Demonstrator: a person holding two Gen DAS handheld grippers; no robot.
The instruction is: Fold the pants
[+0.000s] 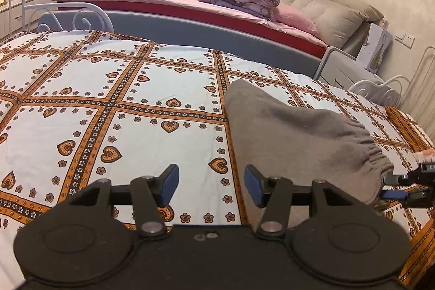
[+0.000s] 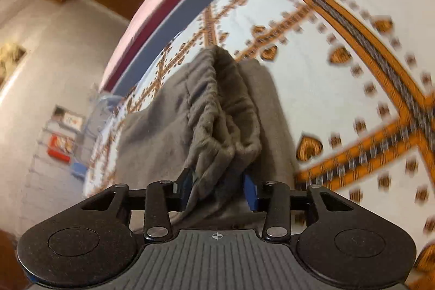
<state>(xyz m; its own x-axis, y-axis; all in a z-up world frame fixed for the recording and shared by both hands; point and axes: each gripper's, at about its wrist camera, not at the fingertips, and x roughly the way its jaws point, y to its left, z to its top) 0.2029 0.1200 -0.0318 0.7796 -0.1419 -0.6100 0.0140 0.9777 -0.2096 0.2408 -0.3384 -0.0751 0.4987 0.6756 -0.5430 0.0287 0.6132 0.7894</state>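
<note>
Here the grey pants lie on the heart-patterned sheet, near the grey footboard. The right gripper clasps the bunched elastic waistband, probably to carry it over for a fold. Beside the pants, the left gripper hangs released, holding nothing, likely waiting to help. No readable writing anywhere.

Left tool angled downward, blue pads apart and empty, right tool tilted down, pads clamping grey fabric
</note>
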